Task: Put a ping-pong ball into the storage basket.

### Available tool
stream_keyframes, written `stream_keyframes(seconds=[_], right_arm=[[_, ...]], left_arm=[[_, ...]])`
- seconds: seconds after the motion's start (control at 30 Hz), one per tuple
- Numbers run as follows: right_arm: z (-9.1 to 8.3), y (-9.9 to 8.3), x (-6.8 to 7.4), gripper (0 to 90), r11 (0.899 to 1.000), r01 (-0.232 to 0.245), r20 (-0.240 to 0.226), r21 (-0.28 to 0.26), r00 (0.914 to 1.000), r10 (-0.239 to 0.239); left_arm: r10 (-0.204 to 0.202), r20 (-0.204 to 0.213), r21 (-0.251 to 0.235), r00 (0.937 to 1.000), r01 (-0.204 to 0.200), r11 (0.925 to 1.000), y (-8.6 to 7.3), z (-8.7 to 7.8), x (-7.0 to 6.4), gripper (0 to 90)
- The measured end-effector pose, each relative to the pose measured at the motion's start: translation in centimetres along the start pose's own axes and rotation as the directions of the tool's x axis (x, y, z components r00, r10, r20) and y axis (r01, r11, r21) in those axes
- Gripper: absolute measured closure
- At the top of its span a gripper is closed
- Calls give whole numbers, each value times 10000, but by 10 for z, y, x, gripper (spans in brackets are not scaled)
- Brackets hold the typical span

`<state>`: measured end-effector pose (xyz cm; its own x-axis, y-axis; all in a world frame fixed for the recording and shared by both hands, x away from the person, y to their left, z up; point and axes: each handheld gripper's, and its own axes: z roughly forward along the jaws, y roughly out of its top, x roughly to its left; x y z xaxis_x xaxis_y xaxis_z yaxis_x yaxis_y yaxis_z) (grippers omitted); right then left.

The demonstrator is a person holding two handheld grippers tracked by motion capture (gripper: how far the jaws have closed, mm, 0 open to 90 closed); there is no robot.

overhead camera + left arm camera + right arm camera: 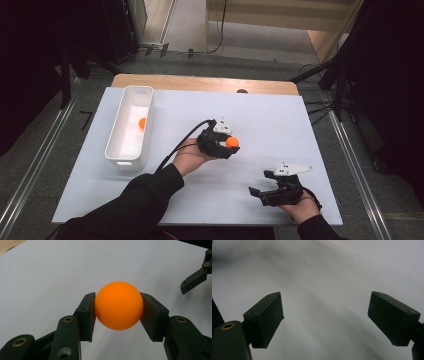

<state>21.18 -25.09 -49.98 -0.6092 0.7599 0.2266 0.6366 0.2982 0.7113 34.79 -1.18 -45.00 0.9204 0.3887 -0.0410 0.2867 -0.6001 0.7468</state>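
Observation:
My left gripper [229, 145] is shut on an orange ball [232, 142] near the middle of the white table sheet [280, 125]. In the left gripper view the ball [118, 305] sits squeezed between both black pads [86, 315]. A second orange ball [142, 123] lies inside the white bin [120, 150] at the left. My right gripper [261, 184] rests low at the front right, open, its jaws wide apart with nothing between them. In the right gripper view the right gripper [325, 320] hovers over bare white sheet. The right gripper's jaw tips [193, 280] show at the far right of the left gripper view.
The white sheet lies on a wooden table [200, 82] whose far edge shows behind it. A black cable [177, 145] trails from the left gripper toward the sleeve. Dark stands [340, 75] and floor rails flank the table.

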Motion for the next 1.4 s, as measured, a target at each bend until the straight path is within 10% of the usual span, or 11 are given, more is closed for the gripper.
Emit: stream_keyframes(seconds=[1.4], right_arm=[[0, 0, 0, 116, 10000, 47, -18, -16, 10000, -47]], left_arm=[[-530, -129, 99, 9985, 532, 9985, 20, -45, 15, 499]])
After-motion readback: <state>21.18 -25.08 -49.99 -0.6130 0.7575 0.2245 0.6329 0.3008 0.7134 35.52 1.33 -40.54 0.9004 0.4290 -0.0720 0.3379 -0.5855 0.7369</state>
